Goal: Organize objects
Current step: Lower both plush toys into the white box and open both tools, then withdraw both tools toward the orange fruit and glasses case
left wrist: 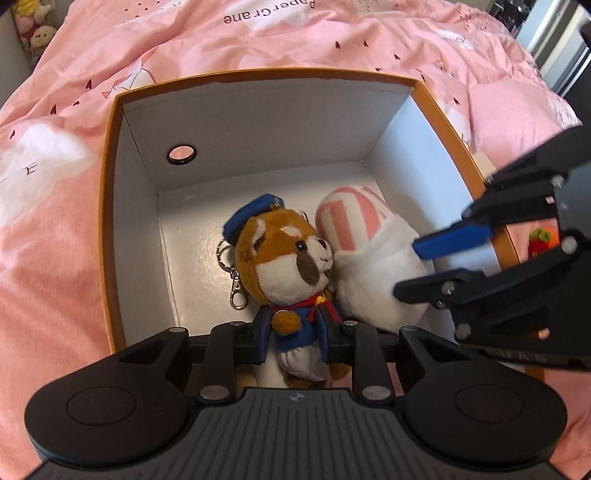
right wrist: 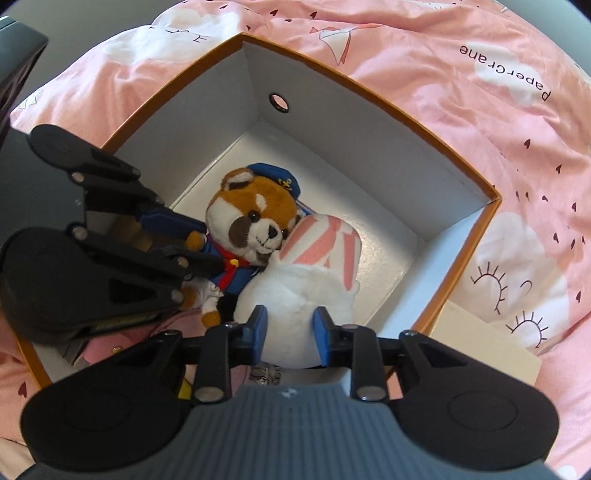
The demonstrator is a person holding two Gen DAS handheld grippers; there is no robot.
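An orange box (left wrist: 105,192) with white inside walls sits on a pink bedspread; it also shows in the right wrist view (right wrist: 461,155). My left gripper (left wrist: 295,339) is shut on a red panda plush (left wrist: 284,258) in a blue sailor suit and holds it inside the box. My right gripper (right wrist: 290,338) is shut on a white plush (right wrist: 295,295) with pink-striped ears, pressed beside the panda (right wrist: 251,218). The right gripper (left wrist: 428,262) shows from the side in the left wrist view, on the white plush (left wrist: 369,266).
The pink bedspread (left wrist: 258,40) surrounds the box. A cream card (right wrist: 484,339) lies by the box's right side. A red and green small toy (left wrist: 541,242) lies beyond the box's right wall. Stuffed toys (left wrist: 35,26) sit at the far left.
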